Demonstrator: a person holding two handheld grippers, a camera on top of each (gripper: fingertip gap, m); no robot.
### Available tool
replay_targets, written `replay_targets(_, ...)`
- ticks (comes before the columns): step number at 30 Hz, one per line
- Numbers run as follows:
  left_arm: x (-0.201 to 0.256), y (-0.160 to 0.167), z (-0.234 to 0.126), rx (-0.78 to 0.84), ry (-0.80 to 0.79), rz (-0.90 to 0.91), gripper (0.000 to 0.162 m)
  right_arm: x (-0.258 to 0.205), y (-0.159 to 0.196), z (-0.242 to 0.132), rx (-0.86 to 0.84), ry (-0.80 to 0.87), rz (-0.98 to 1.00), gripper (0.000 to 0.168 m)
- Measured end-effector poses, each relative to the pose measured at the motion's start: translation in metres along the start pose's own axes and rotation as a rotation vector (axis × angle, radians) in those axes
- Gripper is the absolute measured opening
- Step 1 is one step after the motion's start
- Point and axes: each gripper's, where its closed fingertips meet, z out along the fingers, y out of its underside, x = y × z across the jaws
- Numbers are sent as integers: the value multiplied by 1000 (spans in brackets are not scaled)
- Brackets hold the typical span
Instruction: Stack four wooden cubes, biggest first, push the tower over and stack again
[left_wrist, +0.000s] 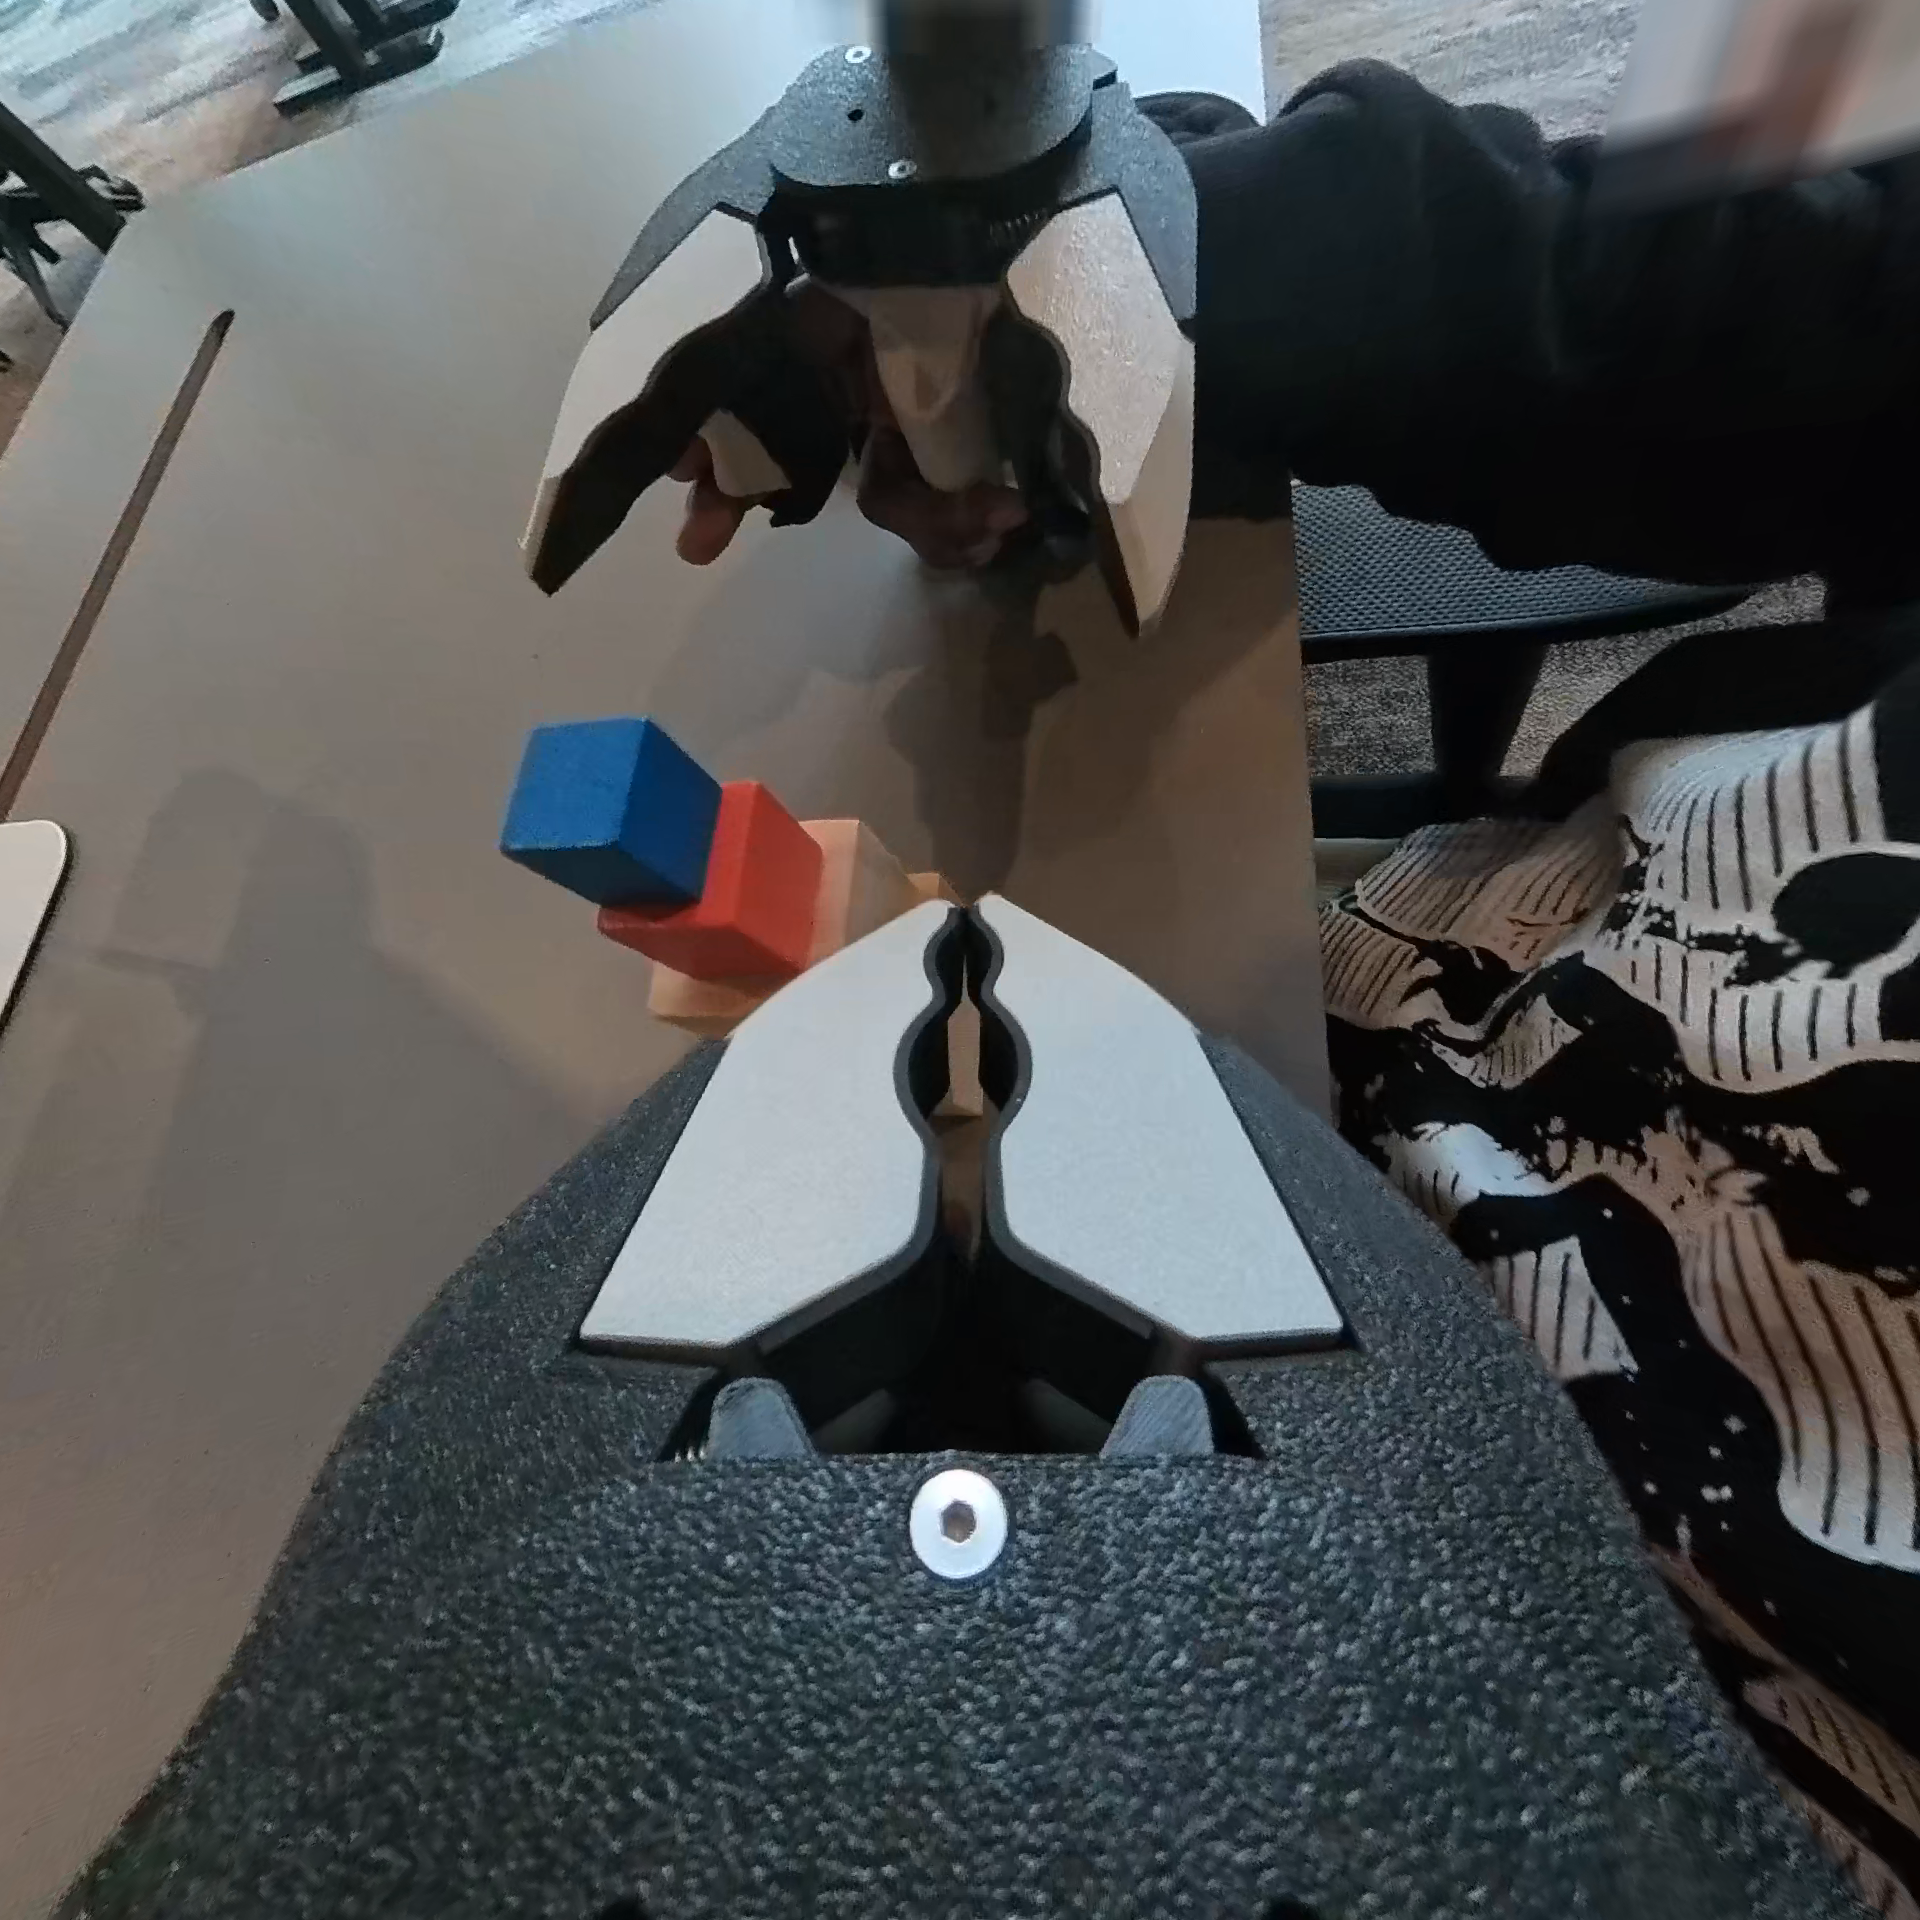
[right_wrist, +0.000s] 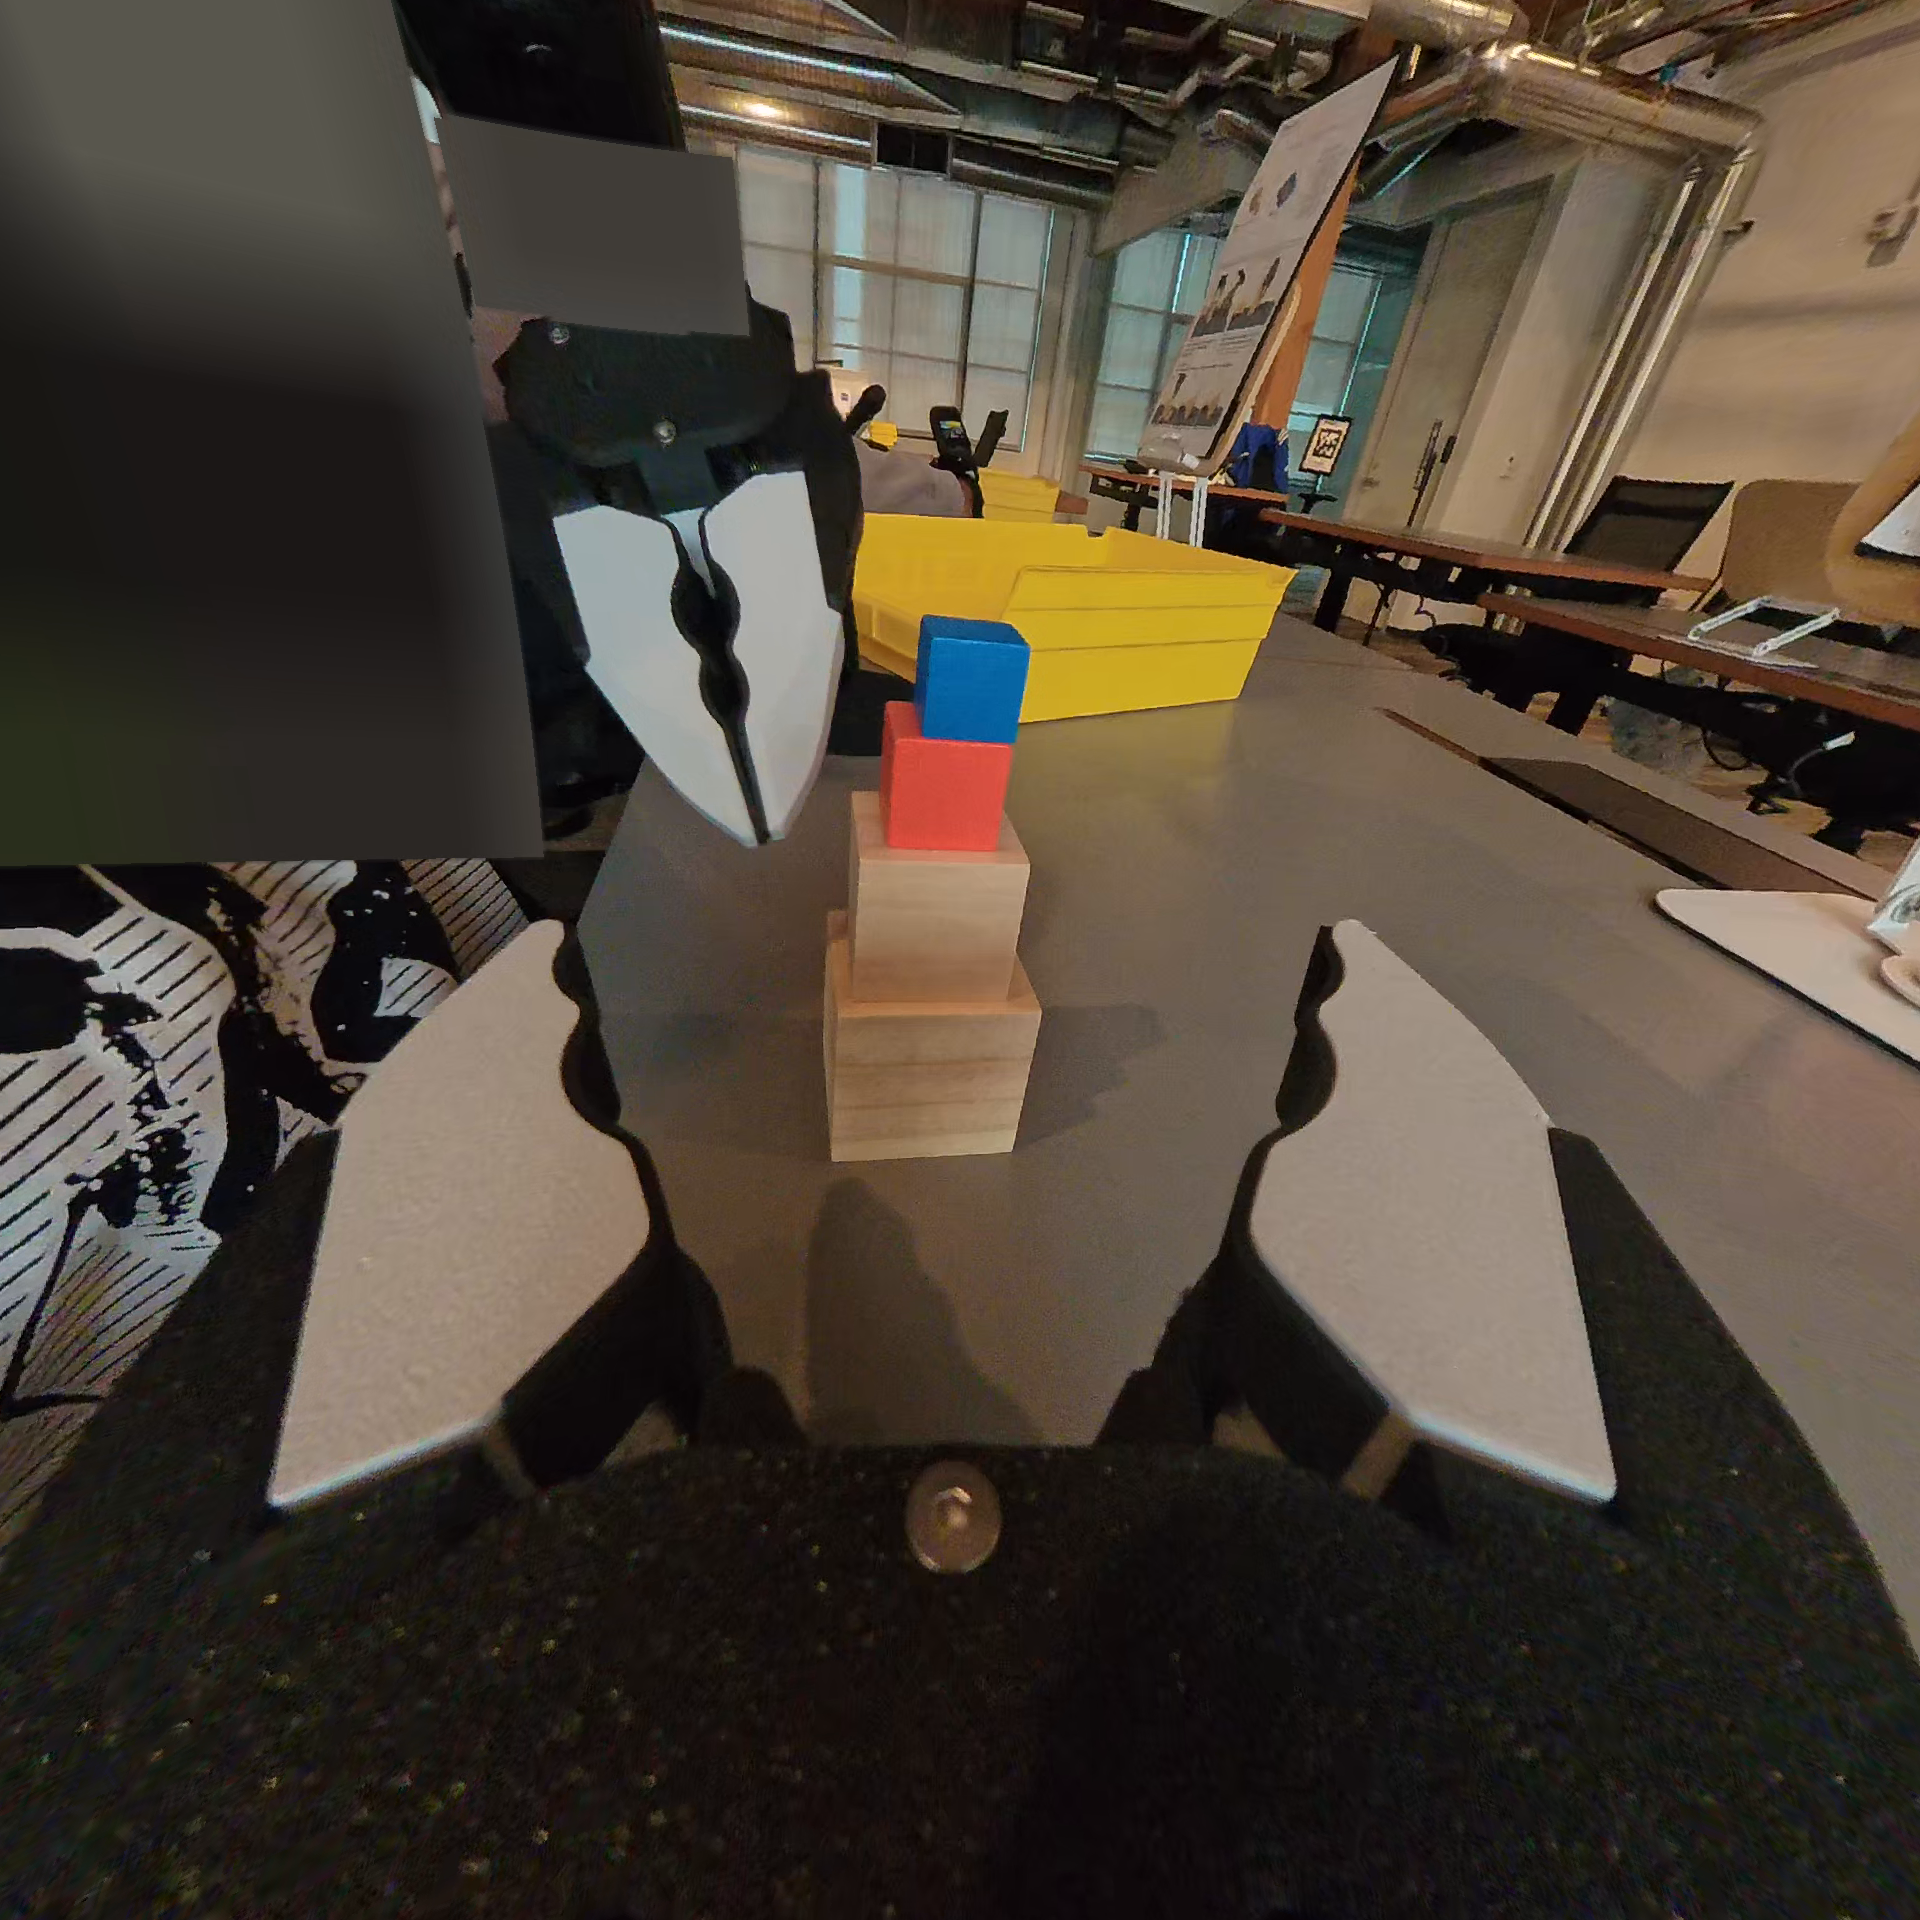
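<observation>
The tower of four cubes (right_wrist: 935, 904) stands complete on the grey surface (right_wrist: 1299, 935), so the left gripper (right_wrist: 750, 821), jaws closed and empty, should push it over while the right gripper (right_wrist: 951, 966) waits with jaws wide.

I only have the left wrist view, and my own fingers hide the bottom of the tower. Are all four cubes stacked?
Observer: Yes. In the right wrist view the blue cube sits on the red cube, over two plain wooden cubes, the larger one at the bottom.
Operator: Is the stack straight?
Observer: Not quite. The blue cube sits shifted to one side of the red one.
Operator: Where is my left hand-held gripper against it?
Observer: The left hand-held gripper is shut, its tip beside the upper wooden cube.
Operator: Anything behind the tower?
Observer: A yellow bin on the table.
</observation>
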Motion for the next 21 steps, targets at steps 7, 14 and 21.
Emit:
replay_targets(7,-8,3,8,-23,-35,-17,0,1,0,0,2,3,8,124)
replay_targets(14,-22,1,8,-19,-62,-18,0,2,-1,-1,6,8,13,123)
replay_targets(21,-33,4,15,-29,-60,-28,0,3,-1,-1,8,10,16,122)
